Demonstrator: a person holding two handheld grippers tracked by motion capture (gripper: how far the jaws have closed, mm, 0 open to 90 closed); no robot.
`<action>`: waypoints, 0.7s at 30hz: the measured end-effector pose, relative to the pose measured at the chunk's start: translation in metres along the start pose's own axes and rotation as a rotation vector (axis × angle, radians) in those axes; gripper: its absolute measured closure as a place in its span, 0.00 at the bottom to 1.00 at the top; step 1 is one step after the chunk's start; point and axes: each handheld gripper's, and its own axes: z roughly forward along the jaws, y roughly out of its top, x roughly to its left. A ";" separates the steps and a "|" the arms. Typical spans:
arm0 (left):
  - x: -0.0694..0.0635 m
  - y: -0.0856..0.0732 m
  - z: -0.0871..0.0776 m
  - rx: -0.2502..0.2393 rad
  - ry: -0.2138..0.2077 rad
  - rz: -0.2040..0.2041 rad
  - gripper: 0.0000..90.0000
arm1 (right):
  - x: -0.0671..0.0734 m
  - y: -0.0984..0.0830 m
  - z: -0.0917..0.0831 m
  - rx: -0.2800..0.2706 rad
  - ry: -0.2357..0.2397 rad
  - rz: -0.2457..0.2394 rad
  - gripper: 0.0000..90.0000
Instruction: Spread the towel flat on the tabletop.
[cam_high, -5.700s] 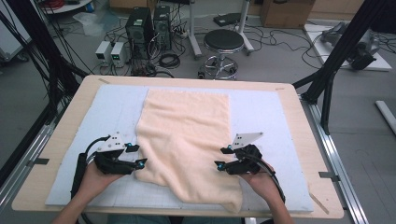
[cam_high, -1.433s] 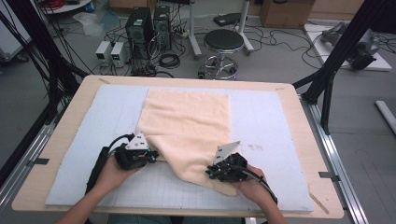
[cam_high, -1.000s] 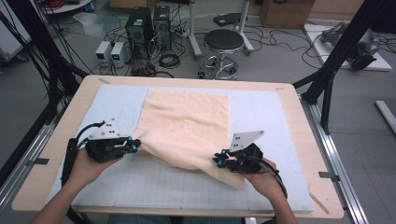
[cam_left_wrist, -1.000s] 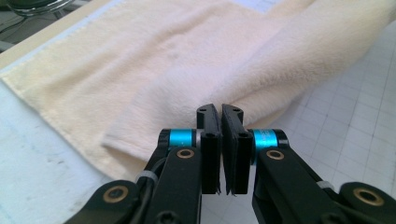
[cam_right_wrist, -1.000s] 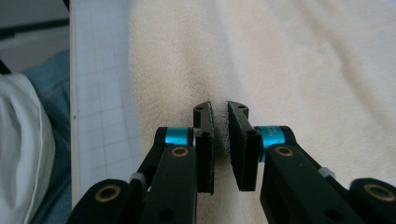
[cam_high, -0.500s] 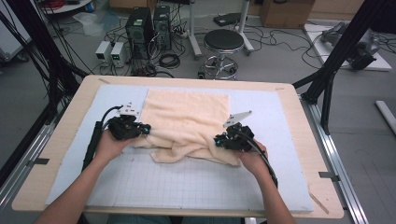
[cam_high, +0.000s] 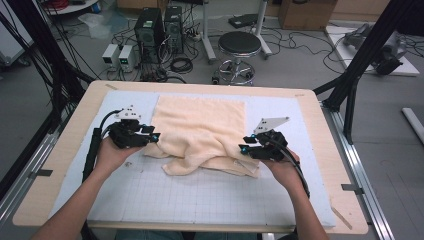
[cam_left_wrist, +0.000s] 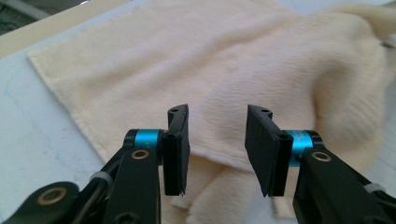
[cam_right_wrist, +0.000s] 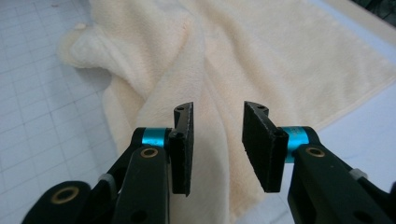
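High view: towel (cam_high: 202, 131) folded roughly in half, near edge bunched between left gripper (cam_high: 154, 136) and right gripper (cam_high: 243, 148). Jaws just opened, nothing clamped. Fold mostly done; smoothing left, probably.

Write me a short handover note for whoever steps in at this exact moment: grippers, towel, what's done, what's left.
Left gripper: jaws have just been opening, nothing pinched; the towel lies below and behind the gap.
Right gripper: the same, just opened, off the cloth, at the towel's right edge.
Towel: on the gridded mat, far half flat, near half thrown over it, rumpled and uneven.
Done: near edge brought over and let go.
Left: probably smooth the bunched front and square the edges before any further fold.
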 end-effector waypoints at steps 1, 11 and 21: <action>-0.006 -0.001 0.000 0.004 -0.006 0.013 0.66 | 0.003 0.001 -0.006 -0.009 0.005 -0.002 0.69; -0.040 -0.017 0.054 0.101 -0.037 0.084 0.65 | 0.012 -0.007 0.017 0.129 0.013 -0.086 0.62; -0.028 -0.016 0.056 0.081 -0.037 0.058 0.88 | 0.004 -0.009 0.058 0.184 0.076 -0.055 0.88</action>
